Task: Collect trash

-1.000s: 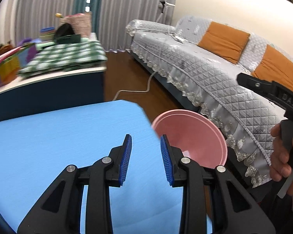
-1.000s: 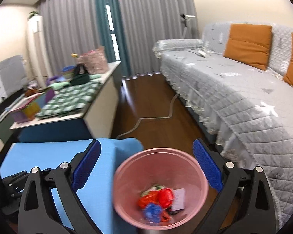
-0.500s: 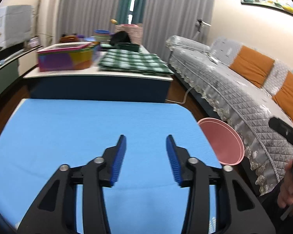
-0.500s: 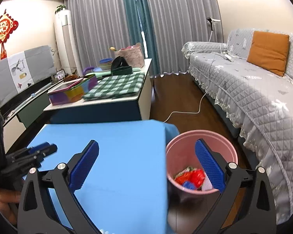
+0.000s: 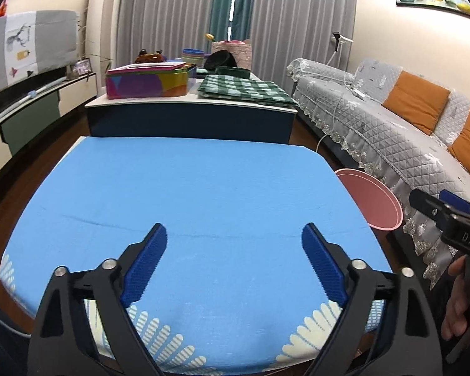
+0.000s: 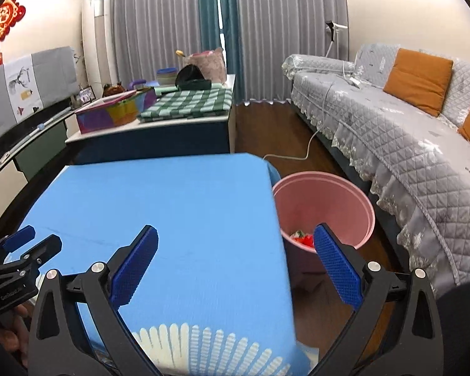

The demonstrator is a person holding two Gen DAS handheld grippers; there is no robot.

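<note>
A pink bin (image 6: 324, 202) stands on the floor at the right edge of the blue-clothed table (image 6: 172, 206); red and white trash (image 6: 302, 238) lies in its bottom. In the left wrist view only the bin's rim (image 5: 371, 202) shows past the table (image 5: 188, 194). My left gripper (image 5: 235, 260) hovers over the near part of the cloth, its jaws opening wide with nothing between them. My right gripper (image 6: 235, 260) stands open and empty above the table's right edge, its right finger in front of the bin. No trash shows on the cloth.
Behind the blue table is a low cabinet (image 5: 191, 116) with a colourful box (image 5: 147, 81), a green checked cloth (image 5: 244, 89) and bowls. A grey sofa (image 6: 407, 144) with orange cushions runs along the right. A white cable (image 6: 300, 153) lies on the wood floor.
Both grippers have drawn back from the bin toward the table's near side, swinging left. The left jaws have spread from narrow to wide. The right jaws have stayed wide.
</note>
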